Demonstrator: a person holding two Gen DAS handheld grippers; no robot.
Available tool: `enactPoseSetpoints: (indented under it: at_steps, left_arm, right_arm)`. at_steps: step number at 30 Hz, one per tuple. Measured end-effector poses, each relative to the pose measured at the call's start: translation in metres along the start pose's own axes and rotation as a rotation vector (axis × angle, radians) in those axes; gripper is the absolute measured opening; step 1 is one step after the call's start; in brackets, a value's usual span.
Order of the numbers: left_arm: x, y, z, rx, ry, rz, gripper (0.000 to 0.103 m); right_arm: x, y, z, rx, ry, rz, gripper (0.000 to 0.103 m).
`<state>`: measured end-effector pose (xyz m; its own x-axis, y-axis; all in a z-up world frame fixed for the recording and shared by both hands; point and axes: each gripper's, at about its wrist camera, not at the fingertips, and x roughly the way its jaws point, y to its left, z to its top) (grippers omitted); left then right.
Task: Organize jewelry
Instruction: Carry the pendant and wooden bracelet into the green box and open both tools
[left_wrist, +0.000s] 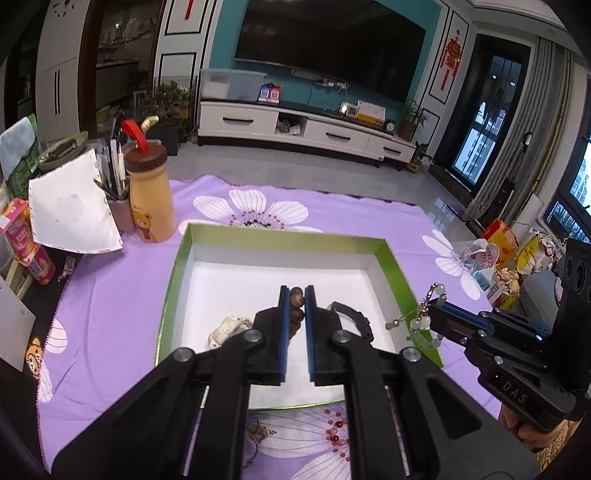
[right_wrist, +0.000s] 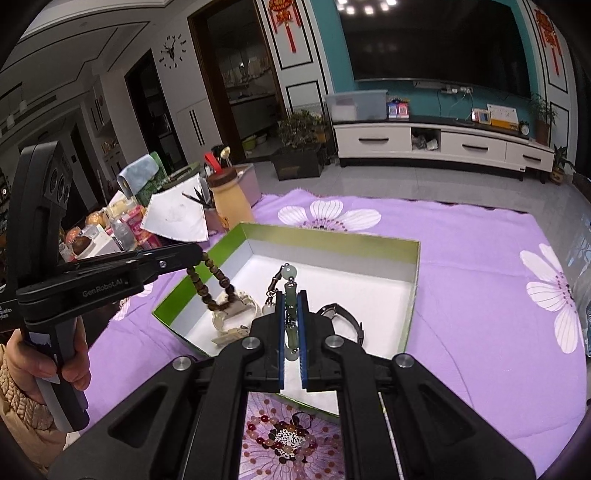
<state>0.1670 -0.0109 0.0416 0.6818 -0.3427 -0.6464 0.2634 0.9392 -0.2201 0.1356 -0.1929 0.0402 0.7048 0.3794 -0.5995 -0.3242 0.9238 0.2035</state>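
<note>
A green-sided box with a white floor (left_wrist: 280, 280) lies on the purple flowered cloth. My left gripper (left_wrist: 296, 295) is shut on a brown wooden bead bracelet (left_wrist: 296, 299) and holds it over the box; the bracelet hangs in a loop in the right wrist view (right_wrist: 212, 284). My right gripper (right_wrist: 291, 299) is shut on a pale green jade bead bracelet (right_wrist: 290, 275) at the box's right side; this bracelet also shows in the left wrist view (left_wrist: 421, 323). In the box lie a cream carved bracelet (left_wrist: 227, 328) and a black watch (right_wrist: 341, 319). A pink and red bead bracelet (right_wrist: 284, 439) lies on the cloth near me.
A tan bear bottle (left_wrist: 149, 192), a pen cup (left_wrist: 118, 206) and a white paper (left_wrist: 72, 210) stand left of the box. A small dark trinket (left_wrist: 258, 432) lies on the cloth in front of the box. Snack bags (left_wrist: 495, 258) sit off the right edge.
</note>
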Motion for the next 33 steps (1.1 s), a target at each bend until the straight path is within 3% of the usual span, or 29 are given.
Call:
enactPoseSetpoints:
  at_steps: [12,22,24,26,29,33]
  left_arm:
    - [0.049,-0.004,-0.013,0.03,0.096,0.027,0.007]
    - [0.065,-0.003,-0.019,0.043,0.127,0.058,0.008]
    - [0.065,-0.004,-0.02,0.043,0.126,0.061,0.008]
    - [0.065,-0.004,-0.02,0.041,0.126,0.065,0.008]
    - [0.063,-0.003,-0.02,0.044,0.122,0.075,0.014]
    - [0.056,-0.004,-0.02,0.047,0.108,0.089,0.038]
  right_arm:
    - [0.043,-0.008,-0.015,0.021,0.115,-0.005,0.006]
    - [0.06,-0.011,-0.021,0.029,0.164,-0.017,0.006]
    - [0.062,-0.011,-0.021,0.034,0.167,-0.023,0.009]
    - [0.061,-0.013,-0.021,0.043,0.163,-0.029,0.02]
    - [0.058,-0.015,-0.021,0.059,0.153,-0.031,0.02]
    - [0.049,-0.015,-0.02,0.068,0.139,-0.032,0.025]
